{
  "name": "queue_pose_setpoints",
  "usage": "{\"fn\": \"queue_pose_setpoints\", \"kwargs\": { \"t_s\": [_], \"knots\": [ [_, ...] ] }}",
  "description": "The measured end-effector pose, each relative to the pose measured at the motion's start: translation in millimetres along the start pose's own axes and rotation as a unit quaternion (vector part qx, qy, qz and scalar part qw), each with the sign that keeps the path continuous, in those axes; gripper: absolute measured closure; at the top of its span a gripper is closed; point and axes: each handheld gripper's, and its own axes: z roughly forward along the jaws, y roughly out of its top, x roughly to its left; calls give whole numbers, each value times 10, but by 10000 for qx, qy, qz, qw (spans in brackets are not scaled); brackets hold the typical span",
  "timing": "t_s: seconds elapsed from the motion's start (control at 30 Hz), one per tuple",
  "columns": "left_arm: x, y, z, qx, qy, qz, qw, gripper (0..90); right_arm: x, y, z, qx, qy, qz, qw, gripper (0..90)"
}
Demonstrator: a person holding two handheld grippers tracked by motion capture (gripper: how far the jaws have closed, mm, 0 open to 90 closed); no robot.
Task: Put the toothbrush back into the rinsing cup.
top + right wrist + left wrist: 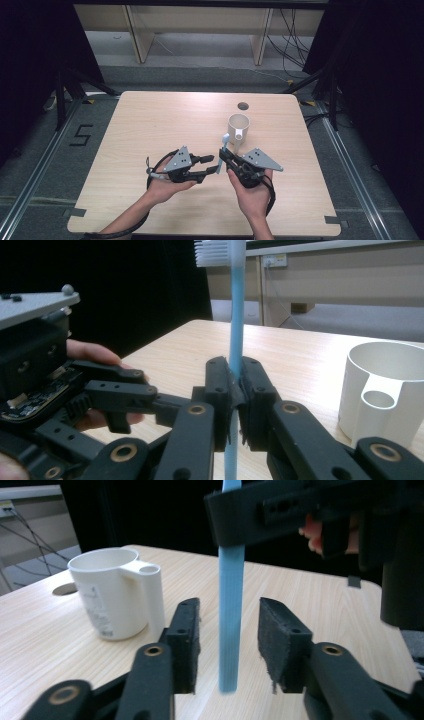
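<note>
A light blue toothbrush point(226, 141) with white bristles point(212, 252) stands upright, its handle point(237, 305) clamped in my right gripper point(236, 385), which is shut on it. My left gripper point(229, 630) is open; the lower end of the handle point(231, 615) hangs between its two pads without touching either. A white cup point(238, 129) with a tube-shaped handle stands upright on the table just beyond both grippers, also in the left gripper view point(112, 595) and the right gripper view point(385, 390). In the high view the left gripper point(216, 165) meets the right gripper point(222, 155) near the table's middle front.
The wooden table point(150, 125) has a round cable hole point(243, 106) behind the cup. Black curtains flank the table, and cables lie on the floor at the back right. A hand holds each gripper.
</note>
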Motion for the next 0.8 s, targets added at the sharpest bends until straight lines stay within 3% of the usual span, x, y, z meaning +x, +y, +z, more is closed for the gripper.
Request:
{"fn": "queue_pose_setpoints", "kwargs": {
  "t_s": [0.33,0.43,0.47,0.5,0.53,0.6,0.73,0.77,0.8],
  "knots": [
    [78,-69,-198,223,234,136,9994,496,-72,8,10,-89,24,93,9999,844],
    [97,-72,-218,192,235,174,9994,493,-103,18,-6,-125,-40,-90,9999,844],
    [110,-68,-243,260,277,182,9991,492,-99,14,-3,-127,-45,-41,9999,844],
    [118,-69,-250,258,291,165,9991,492,-111,20,-20,-136,-77,-131,9998,844],
    [130,-72,-260,263,315,155,9990,492,-103,20,-24,-156,13,-26,9999,844],
    [161,-79,-282,295,341,190,9988,492,-131,27,-41,-209,-41,-122,9997,845],
    [217,-116,-330,347,460,132,9983,492,-160,28,-59,-200,-69,-46,9998,845],
    [231,-123,-344,381,480,143,9980,493,-180,30,-66,-206,-99,-136,9996,845],
    [244,-134,-359,383,517,126,9978,493,-174,26,-64,-210,-67,-17,9998,845]
  ]
}}
